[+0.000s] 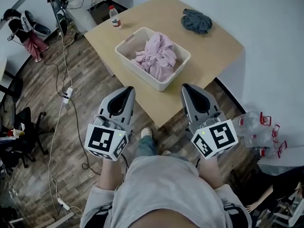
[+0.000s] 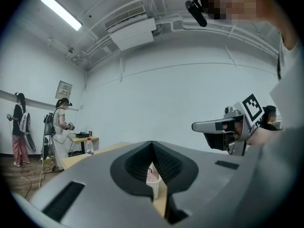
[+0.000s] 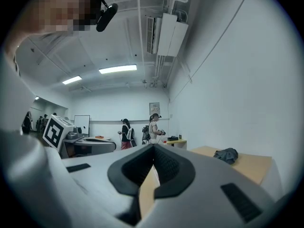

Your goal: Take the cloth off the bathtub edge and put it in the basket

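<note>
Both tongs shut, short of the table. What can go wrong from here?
1. The grey cloth lies at the far corner, beyond the basket; reaching across may bump the basket.
2. Left tongs and right tongs are shut; unopened, they'd likely push the cloth, not grip it.
3. The pink cloth already heaps to the rim; another could spill out.

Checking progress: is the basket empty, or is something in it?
Not empty: a crumpled pink cloth lies inside the white basket on the table.
</note>
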Demonstrator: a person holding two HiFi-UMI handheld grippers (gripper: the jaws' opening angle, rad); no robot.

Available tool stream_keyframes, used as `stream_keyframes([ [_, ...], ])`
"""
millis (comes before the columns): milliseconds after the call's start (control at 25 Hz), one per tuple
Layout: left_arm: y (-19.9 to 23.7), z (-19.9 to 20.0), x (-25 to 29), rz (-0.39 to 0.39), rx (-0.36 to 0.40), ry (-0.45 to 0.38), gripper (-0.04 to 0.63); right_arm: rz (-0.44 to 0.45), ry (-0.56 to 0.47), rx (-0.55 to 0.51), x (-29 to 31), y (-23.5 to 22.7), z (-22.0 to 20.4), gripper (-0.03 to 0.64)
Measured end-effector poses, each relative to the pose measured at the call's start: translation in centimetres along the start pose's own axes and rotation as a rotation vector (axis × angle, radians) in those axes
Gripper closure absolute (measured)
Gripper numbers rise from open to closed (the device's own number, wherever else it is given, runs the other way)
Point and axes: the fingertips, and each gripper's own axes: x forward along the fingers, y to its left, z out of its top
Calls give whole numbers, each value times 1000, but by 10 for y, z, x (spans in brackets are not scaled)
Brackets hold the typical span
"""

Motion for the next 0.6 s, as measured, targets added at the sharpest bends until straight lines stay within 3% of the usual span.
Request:
stream_keyframes([
  [600, -48, 8, -60, 76, -19, -57, 581, 70, -17, -38, -56, 34, -3, 611],
])
